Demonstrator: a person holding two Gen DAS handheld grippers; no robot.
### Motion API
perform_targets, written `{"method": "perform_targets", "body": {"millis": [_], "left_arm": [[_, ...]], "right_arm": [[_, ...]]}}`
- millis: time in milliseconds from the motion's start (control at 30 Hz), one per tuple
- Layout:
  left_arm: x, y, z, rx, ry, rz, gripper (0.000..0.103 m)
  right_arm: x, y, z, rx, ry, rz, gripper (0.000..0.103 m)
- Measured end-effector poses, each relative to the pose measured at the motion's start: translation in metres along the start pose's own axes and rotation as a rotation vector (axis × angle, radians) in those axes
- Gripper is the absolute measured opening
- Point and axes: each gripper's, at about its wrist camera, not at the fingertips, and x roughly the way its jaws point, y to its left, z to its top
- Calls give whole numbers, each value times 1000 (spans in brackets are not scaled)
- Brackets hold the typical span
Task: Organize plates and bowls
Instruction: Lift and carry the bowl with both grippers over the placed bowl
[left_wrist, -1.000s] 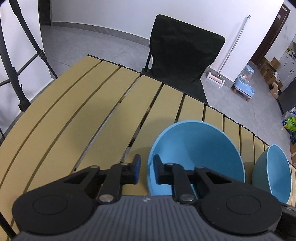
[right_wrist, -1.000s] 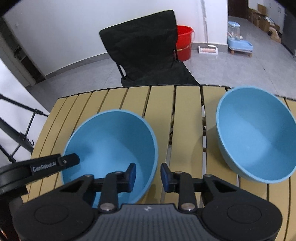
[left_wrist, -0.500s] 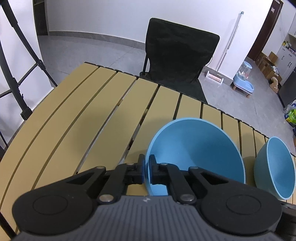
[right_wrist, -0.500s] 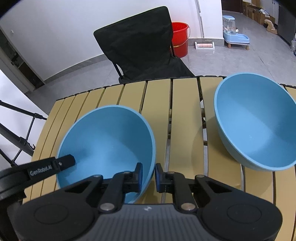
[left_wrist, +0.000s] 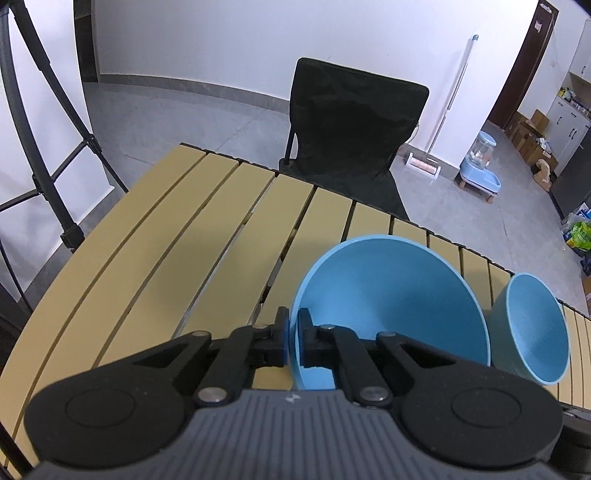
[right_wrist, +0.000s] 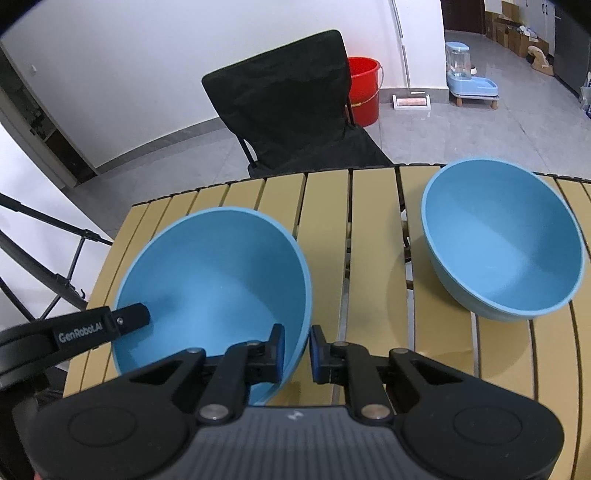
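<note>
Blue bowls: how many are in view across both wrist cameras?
2. One blue bowl is clamped at its rim by both grippers, left gripper and right gripper; the other bowl sits free on the slatted table.

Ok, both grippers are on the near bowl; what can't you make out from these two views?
- Near bowl: near rim and base, hidden by both gripper bodies.
- Left gripper: in the right wrist view, cut off at the left edge.
- Far bowl: base not visible in either view.
- Right gripper: absent from the left wrist view.
- Plates: none in view.
</note>
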Motion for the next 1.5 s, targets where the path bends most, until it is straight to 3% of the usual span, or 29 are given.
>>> {"method": "perform_targets", "body": {"millis": [900, 1500], "left_arm": [[-137, -15, -63, 26, -71, -47, 6], [-195, -69, -121, 99, -80, -102, 6]], "right_arm": [[-131, -6, -69, 37, -112, 9, 13], [-205, -61, -123, 106, -171, -7, 13]]}}
